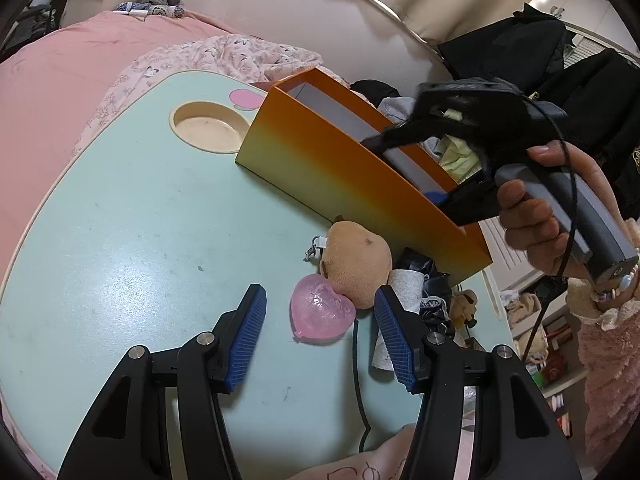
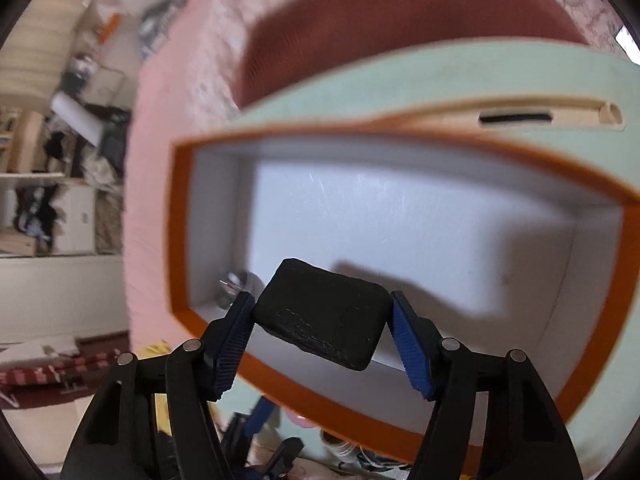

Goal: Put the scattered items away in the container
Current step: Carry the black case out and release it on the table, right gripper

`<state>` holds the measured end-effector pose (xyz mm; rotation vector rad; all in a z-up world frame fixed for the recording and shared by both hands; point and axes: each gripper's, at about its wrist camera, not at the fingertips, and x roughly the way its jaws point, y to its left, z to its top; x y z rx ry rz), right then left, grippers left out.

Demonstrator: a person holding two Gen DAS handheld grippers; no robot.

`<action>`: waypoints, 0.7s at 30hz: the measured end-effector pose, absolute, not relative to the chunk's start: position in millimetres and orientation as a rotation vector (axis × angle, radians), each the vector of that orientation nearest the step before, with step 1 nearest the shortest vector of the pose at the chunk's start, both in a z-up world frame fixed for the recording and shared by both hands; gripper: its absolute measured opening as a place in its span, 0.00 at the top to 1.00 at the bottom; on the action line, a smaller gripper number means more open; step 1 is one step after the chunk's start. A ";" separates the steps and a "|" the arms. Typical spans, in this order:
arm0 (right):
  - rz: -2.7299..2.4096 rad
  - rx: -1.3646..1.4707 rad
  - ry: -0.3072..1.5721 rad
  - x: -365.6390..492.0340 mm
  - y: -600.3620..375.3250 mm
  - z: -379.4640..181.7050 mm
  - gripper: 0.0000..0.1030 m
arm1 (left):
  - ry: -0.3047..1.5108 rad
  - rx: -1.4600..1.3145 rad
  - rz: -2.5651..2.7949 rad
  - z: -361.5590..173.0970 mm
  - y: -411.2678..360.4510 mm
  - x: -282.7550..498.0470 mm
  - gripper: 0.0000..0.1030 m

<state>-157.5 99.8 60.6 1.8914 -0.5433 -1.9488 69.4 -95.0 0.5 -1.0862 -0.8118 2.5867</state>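
Note:
An orange box (image 1: 340, 176) stands open on the mint table (image 1: 140, 220). In front of it lie a tan plush toy (image 1: 358, 260) and a clear pink heart (image 1: 322, 312). My left gripper (image 1: 320, 292) hangs open just above the table, the heart lying between its blue fingertips, untouched. My right gripper (image 2: 322, 300) is shut on a black padded pouch (image 2: 320, 316), held tilted over the box's white floor (image 2: 400, 220). A small silvery item (image 2: 236, 284) lies in the box's near left corner. A hand (image 1: 532, 224) holds the right gripper's grey handle.
A round cup recess (image 1: 208, 126) is sunk into the table's far side. Black and white bits (image 1: 412, 284) lie right of the plush, with a black cable (image 1: 360, 380) running past them. Pink bedding (image 1: 60, 80) surrounds the table; cluttered shelves stand at right.

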 end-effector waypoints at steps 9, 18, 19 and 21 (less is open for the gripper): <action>-2.046 1.459 -0.452 -70.2 130.2 137.7 0.35 | -0.811 -1.087 2.587 -0.1 -93.5 69.2 0.44; -2.079 1.433 -0.278 4.3 127.8 92.6 0.34 | -0.794 -1.096 2.598 0.2 -90.3 69.5 0.44; -2.091 1.435 -0.275 3.0 128.9 87.6 0.34 | -0.797 -1.094 2.596 0.0 -90.7 69.3 0.44; -2.106 1.448 -0.264 3.2 134.1 74.8 0.34 | -0.807 -1.088 2.594 0.1 -91.8 69.3 0.44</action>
